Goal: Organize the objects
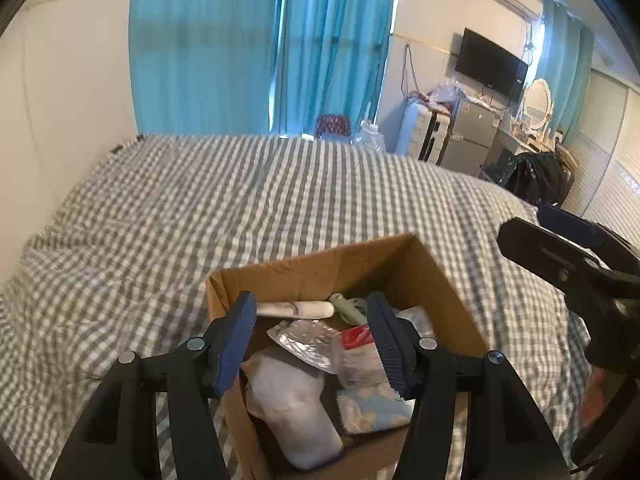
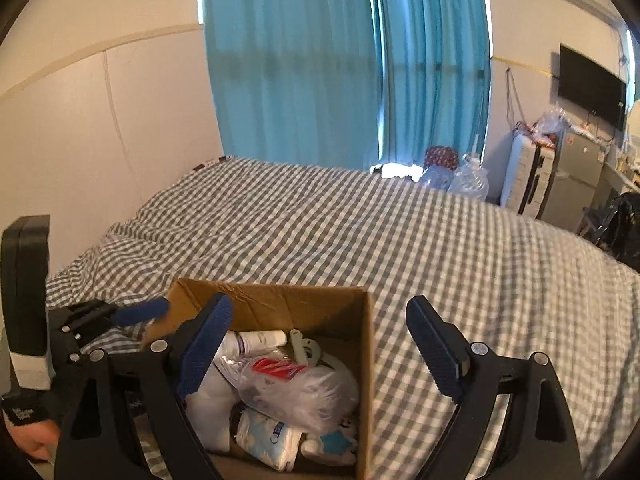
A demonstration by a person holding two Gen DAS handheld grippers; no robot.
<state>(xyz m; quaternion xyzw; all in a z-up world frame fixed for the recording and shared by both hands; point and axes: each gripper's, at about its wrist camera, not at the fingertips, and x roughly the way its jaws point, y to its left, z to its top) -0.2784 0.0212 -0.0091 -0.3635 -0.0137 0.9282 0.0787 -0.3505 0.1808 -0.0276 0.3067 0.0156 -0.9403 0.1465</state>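
Note:
An open cardboard box [image 1: 316, 264] stands on the checked bed; it also shows in the right wrist view [image 2: 280, 300]. Inside lie a white tube [image 1: 296, 309], a silver foil pack [image 1: 308, 342], a red-topped clear packet [image 1: 358, 338], a white cloth bundle [image 1: 292, 408] and a blue-patterned tissue pack [image 1: 376, 408]. My left gripper [image 1: 314, 344] is open and empty, held over the box's near side. My right gripper [image 2: 320, 344] is open and empty, straddling the box's right wall. The right gripper shows at the right of the left wrist view [image 1: 568, 264].
The grey-and-white checked bed cover [image 1: 280, 192] spreads out behind and beside the box. Blue curtains [image 1: 260, 40] hang behind the bed. A small fridge [image 1: 468, 136], suitcase, wall TV and a dark bag [image 1: 540, 176] stand at the far right.

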